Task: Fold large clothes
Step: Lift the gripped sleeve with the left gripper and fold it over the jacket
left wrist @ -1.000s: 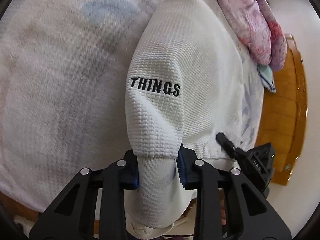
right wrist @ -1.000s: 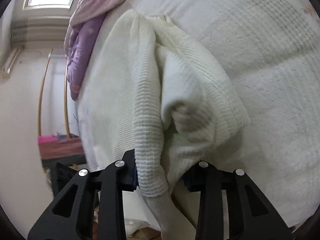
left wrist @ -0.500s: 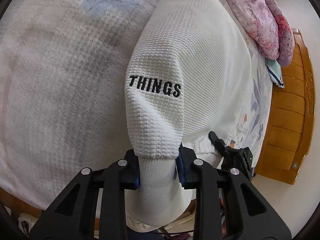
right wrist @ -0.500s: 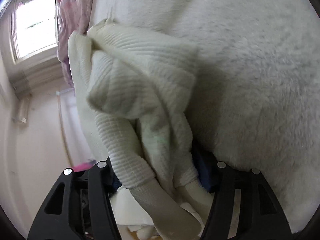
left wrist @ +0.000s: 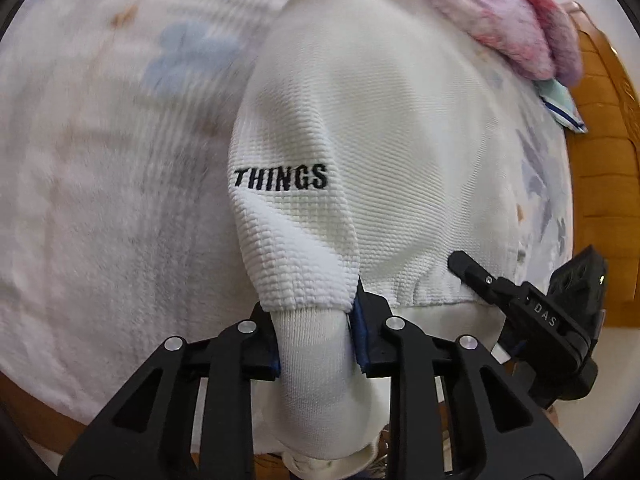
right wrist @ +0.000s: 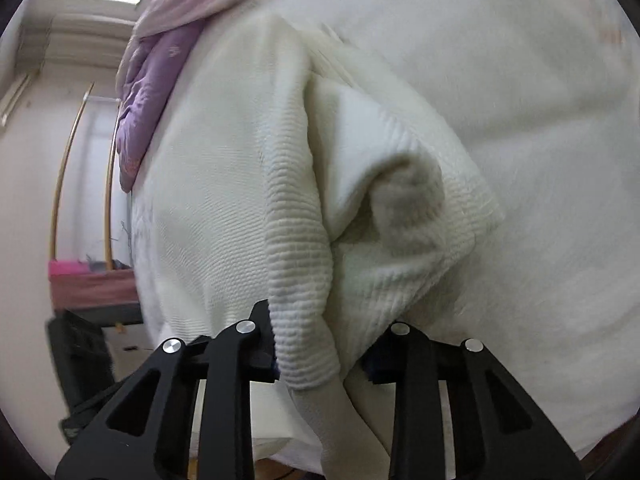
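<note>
Our left gripper [left wrist: 316,344] clamps the white sweater [left wrist: 360,152] at its ribbed cuff; the garment stretches away across the bed [left wrist: 100,200]. Our right gripper [right wrist: 320,352] seems to pinch another bunched edge, though folds hide the pads.

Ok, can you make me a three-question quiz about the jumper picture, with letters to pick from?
1. Where is the pink blanket?
A. beyond the jumper, near the wooden headboard
B. under the left gripper
C. on the floor

2. What colour are the letters THINGS?
A. red
B. black
C. blue

3. What is the left gripper doing?
A. hanging open
B. gripping the blanket
C. clamped on the white jumper cuff

Answers: 1 A, it lies at the far top right by the headboard. 2 B, the stitching is black on white. 3 C, the cuff sits pinched between both fingers.
</note>
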